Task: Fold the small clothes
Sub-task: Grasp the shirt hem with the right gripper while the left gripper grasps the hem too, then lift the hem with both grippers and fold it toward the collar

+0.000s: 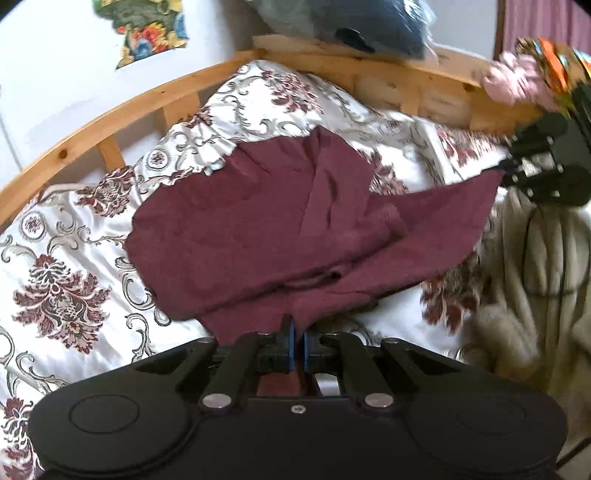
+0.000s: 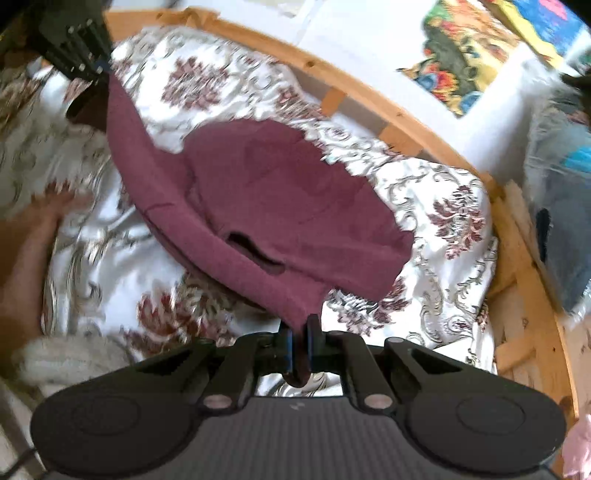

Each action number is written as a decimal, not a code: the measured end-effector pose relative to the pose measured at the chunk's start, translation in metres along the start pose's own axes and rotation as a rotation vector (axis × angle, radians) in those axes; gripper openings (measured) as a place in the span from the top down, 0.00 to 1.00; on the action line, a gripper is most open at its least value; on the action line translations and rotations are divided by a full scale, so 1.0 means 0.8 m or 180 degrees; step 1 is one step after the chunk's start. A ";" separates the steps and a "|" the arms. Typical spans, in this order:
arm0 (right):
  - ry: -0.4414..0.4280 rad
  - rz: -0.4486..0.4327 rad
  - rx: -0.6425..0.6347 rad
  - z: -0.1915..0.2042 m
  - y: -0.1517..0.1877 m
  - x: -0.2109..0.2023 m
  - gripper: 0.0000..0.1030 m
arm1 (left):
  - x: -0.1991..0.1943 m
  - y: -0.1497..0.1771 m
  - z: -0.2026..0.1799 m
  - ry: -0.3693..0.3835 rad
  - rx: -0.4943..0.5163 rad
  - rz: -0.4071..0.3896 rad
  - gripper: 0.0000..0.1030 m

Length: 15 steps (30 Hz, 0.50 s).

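Observation:
A small maroon garment (image 1: 240, 221) is stretched over a floral bedspread (image 1: 66, 240). Its near hem hangs lifted while its far part lies on the bed. My left gripper (image 1: 297, 334) is shut on one corner of the hem. At the upper right of the left wrist view, my right gripper (image 1: 508, 171) pinches the other corner. In the right wrist view the right gripper (image 2: 301, 328) is shut on the maroon garment (image 2: 277, 184), cloth bunched between its pads. The left gripper (image 2: 103, 74) holds the far corner at the upper left. A slit-like opening (image 2: 255, 254) shows near the hem.
A wooden bed frame (image 1: 110, 122) curves behind the bedspread (image 2: 443, 258). A cream fleecy cloth (image 1: 528, 277) lies at the bed's right side and a pink cloth (image 1: 517, 81) hangs on the rail. A blue-grey bundle (image 1: 332, 22) rests at the back. A person's forearm (image 2: 29, 251) is at the left.

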State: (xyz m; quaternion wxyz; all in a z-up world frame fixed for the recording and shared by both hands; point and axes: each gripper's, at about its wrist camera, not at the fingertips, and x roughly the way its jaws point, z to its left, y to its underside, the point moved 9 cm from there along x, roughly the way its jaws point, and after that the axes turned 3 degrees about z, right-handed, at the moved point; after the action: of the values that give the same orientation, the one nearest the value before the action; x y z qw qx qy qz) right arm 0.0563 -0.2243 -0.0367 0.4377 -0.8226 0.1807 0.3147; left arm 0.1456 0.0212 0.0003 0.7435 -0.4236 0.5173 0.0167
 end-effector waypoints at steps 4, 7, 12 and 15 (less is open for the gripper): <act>0.0187 -0.0151 0.0076 -0.035 -0.029 0.015 0.92 | 0.009 -0.034 0.028 -0.0219 -0.0119 0.0035 0.96; 0.0343 -0.0242 0.0010 -0.061 -0.057 0.040 0.92 | 0.028 -0.067 0.064 -0.0484 -0.0176 0.0117 0.96; 0.0527 -0.0268 -0.0265 -0.104 -0.118 0.110 0.92 | 0.080 -0.122 0.120 -0.0967 -0.0089 0.0257 0.95; 0.0571 -0.0195 -0.0360 -0.128 -0.147 0.163 0.92 | 0.116 -0.149 0.156 -0.1085 -0.0066 0.0303 0.95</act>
State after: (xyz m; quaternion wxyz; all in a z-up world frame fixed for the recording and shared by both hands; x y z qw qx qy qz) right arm 0.2561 -0.2475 -0.0106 0.3820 -0.8760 0.1759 0.2360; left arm 0.3380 -0.0129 0.0139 0.8144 -0.3973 0.4030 0.1287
